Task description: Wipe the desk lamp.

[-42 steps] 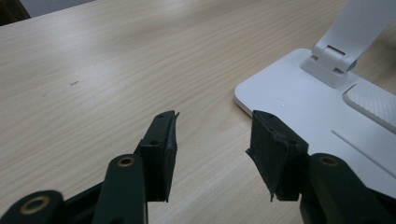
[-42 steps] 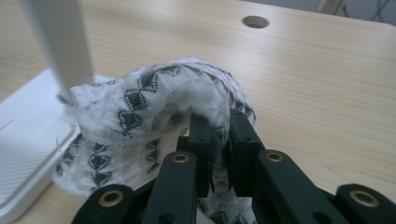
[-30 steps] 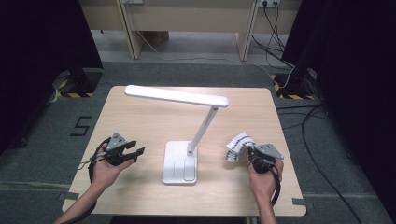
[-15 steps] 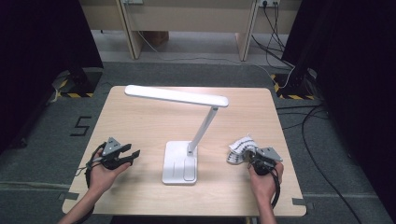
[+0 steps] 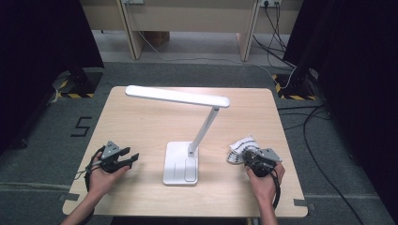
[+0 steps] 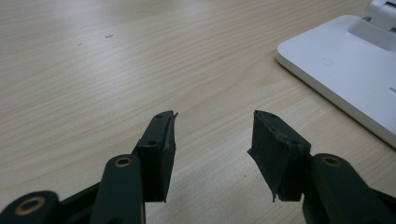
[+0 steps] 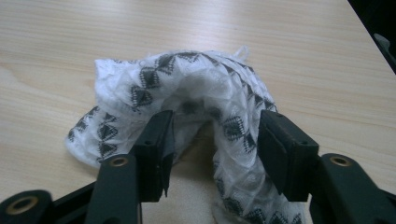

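A crumpled white cloth (image 5: 241,146) with a black pattern lies on the wooden table (image 5: 141,126), right of the white desk lamp's base (image 5: 180,163). My right gripper (image 5: 247,157) points at it from the near right. Its jaws have just been opening and now stand wide. The cloth (image 7: 187,79) arches between and beyond the right gripper (image 7: 215,116), and the pads do not press on it. My left gripper (image 5: 133,160) rests low at the near left, open, aimed at the lamp base (image 6: 345,70). Nothing is between the jaws of the left gripper (image 6: 215,116).
The lamp's slanted arm (image 5: 204,131) rises from the base to a long white head (image 5: 176,96) that hangs over the table's middle. Dark floor with cables surrounds the table. A cable trails from each gripper toward the person's forearms.
The right gripper's jaws have opened and let go of the cloth, which now lies loose on the table. The left hand has sunk slightly toward the tabletop.
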